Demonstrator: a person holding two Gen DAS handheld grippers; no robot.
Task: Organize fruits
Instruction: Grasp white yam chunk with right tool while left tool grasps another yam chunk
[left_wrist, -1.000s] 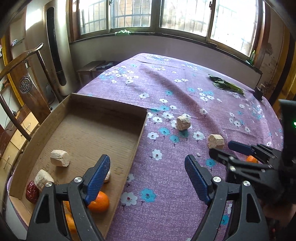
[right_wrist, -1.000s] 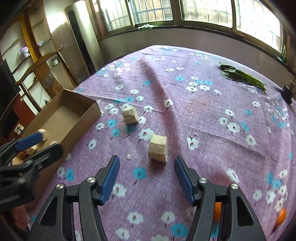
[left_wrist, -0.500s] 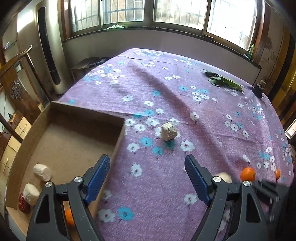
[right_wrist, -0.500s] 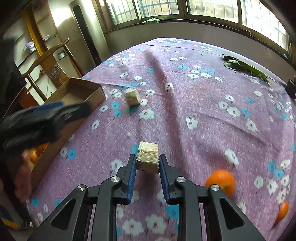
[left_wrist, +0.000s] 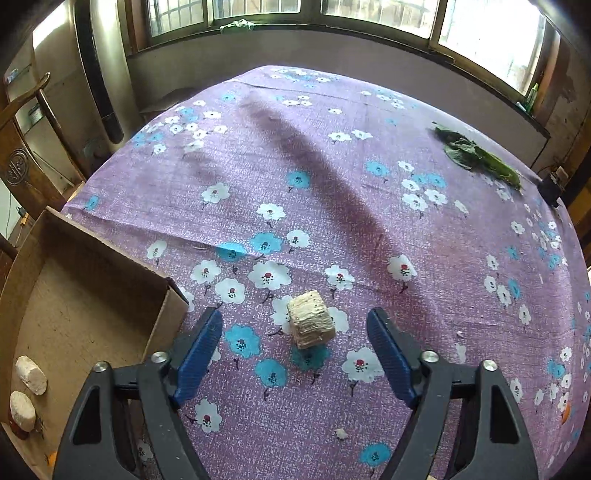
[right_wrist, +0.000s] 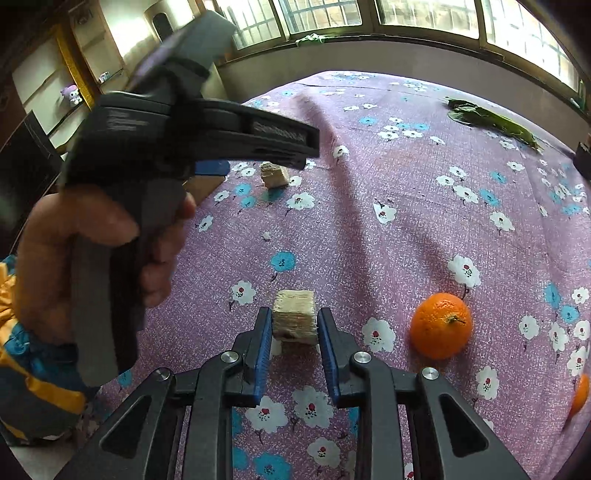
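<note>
My left gripper (left_wrist: 295, 343) is open, its blue pads on either side of a pale beige chunk (left_wrist: 311, 324) that lies on the purple flowered tablecloth (left_wrist: 332, 177). That chunk also shows in the right wrist view (right_wrist: 274, 174), under the left gripper's body (right_wrist: 177, 140). My right gripper (right_wrist: 293, 332) is shut on a second beige chunk (right_wrist: 294, 320), held just above the cloth. An orange (right_wrist: 441, 325) lies to its right. The cardboard box (left_wrist: 77, 306) at the left holds two pale chunks (left_wrist: 31, 369).
Green leaves (left_wrist: 476, 155) lie at the far right of the table. A second orange (right_wrist: 580, 393) sits at the right edge. A small crumb (left_wrist: 341, 432) lies on the cloth. A wooden chair (left_wrist: 22, 162) stands at the left.
My right gripper closed on the beige chunk and drew it back. My left gripper moved from over the box to the right and forward, and now straddles the other chunk.
</note>
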